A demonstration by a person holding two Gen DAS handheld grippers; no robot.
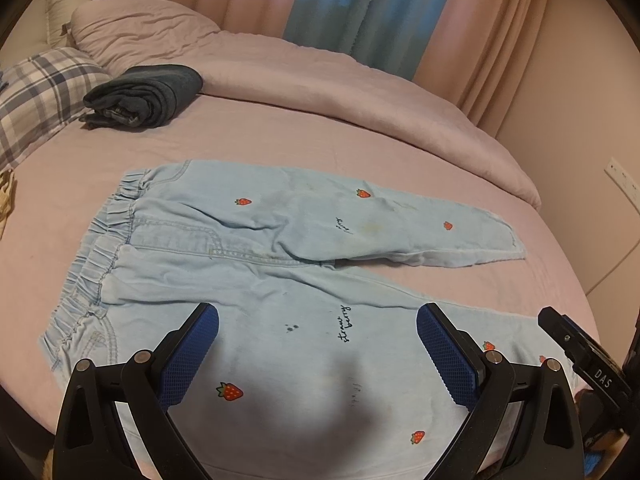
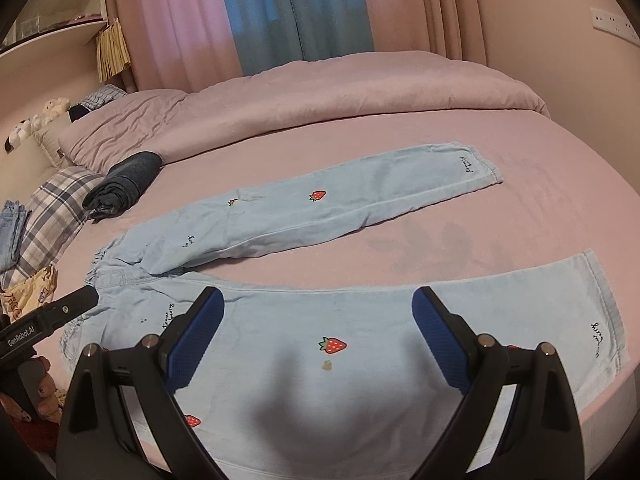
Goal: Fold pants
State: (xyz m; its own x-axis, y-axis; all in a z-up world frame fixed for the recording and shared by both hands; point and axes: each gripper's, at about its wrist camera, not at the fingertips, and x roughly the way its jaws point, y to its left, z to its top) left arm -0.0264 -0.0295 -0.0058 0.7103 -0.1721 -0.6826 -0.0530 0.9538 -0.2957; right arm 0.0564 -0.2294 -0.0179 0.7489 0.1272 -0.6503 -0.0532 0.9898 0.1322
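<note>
Light blue pants [image 1: 248, 240] with red strawberry prints lie flat on the pink bed, legs spread apart, elastic waistband to the left. They also show in the right wrist view [image 2: 320, 208]. My left gripper [image 1: 318, 320] is open and empty, above the near leg close to the waist. My right gripper [image 2: 318, 304] is open and empty, above the near leg nearer its hem. The right gripper's body shows at the right edge of the left wrist view [image 1: 580, 344]; the left gripper's body shows at the left of the right wrist view [image 2: 52, 316].
A folded dark garment [image 1: 148, 94] lies at the back left of the bed beside a plaid pillow [image 1: 36, 96]. A bunched pink duvet [image 1: 320, 68] runs along the far side. Curtains [image 1: 360, 8] hang behind. The bed's edge [image 2: 624, 384] is at the right.
</note>
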